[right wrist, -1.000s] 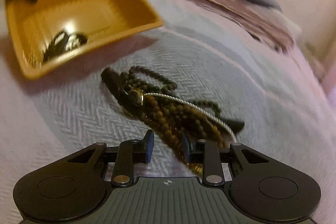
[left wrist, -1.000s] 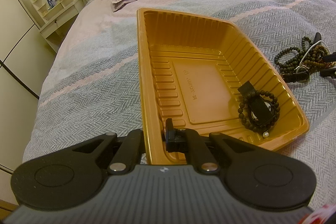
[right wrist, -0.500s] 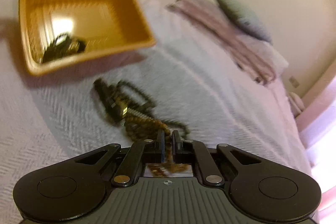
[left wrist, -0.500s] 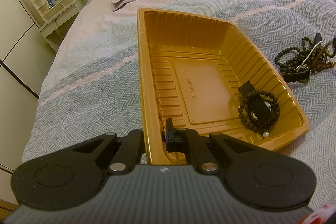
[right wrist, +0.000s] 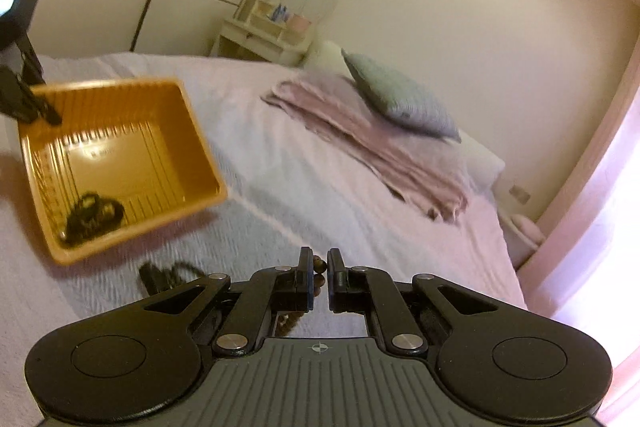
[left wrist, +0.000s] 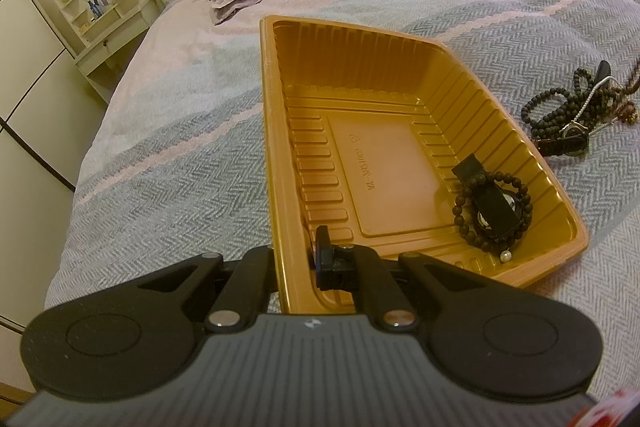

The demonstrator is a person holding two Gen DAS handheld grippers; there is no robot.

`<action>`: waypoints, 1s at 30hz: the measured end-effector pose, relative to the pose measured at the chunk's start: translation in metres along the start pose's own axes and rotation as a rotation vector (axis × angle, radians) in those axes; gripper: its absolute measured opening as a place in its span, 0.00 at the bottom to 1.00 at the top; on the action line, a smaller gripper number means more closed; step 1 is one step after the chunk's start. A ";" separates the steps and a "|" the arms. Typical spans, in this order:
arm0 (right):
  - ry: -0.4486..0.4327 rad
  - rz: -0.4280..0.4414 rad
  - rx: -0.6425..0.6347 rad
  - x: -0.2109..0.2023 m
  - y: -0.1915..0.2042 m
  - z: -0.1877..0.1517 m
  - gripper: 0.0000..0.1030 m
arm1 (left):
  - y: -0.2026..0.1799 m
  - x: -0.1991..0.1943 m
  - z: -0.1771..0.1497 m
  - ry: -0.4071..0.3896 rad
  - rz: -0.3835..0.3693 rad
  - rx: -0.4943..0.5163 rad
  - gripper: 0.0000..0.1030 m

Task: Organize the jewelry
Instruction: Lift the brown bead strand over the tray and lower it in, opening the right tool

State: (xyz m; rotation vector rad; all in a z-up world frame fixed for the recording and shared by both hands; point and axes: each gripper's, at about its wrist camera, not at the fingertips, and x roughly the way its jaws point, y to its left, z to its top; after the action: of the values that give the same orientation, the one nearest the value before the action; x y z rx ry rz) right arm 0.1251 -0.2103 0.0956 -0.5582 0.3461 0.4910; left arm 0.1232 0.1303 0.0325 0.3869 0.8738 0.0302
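The left gripper (left wrist: 296, 259) is clamped on the near rim of the orange tray (left wrist: 267, 131), one finger outside the wall and one inside. Only the right wrist view shows the right gripper (right wrist: 319, 267) narrowed on a brown bead strand (right wrist: 318, 262). Only the left view shows clearly the black bead bracelet and watch (left wrist: 493, 211) in the tray's right corner, and the tangled jewelry pile (left wrist: 568, 125) on the bedspread (left wrist: 168, 163) beside it. Embossed writing on the tray floor is unreadable. Farther off lie folded bedding (right wrist: 380, 151), a pillow (right wrist: 400, 95) and a dressing table (left wrist: 108, 23).
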 end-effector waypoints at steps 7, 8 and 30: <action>-0.067 0.037 -0.019 -0.011 0.003 0.030 0.06 | 0.002 0.001 -0.001 -0.001 -0.002 -0.003 0.04; -0.079 0.041 -0.022 -0.012 0.004 0.035 0.06 | 0.001 0.001 -0.001 -0.002 -0.002 -0.002 0.04; -0.272 0.360 -0.022 0.023 0.071 0.155 0.06 | 0.003 0.003 -0.002 -0.006 -0.012 -0.006 0.04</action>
State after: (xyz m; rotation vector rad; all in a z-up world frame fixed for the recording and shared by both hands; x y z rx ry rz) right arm 0.1347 -0.0605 0.1795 -0.4435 0.1801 0.9086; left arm 0.1242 0.1340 0.0299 0.3763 0.8700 0.0206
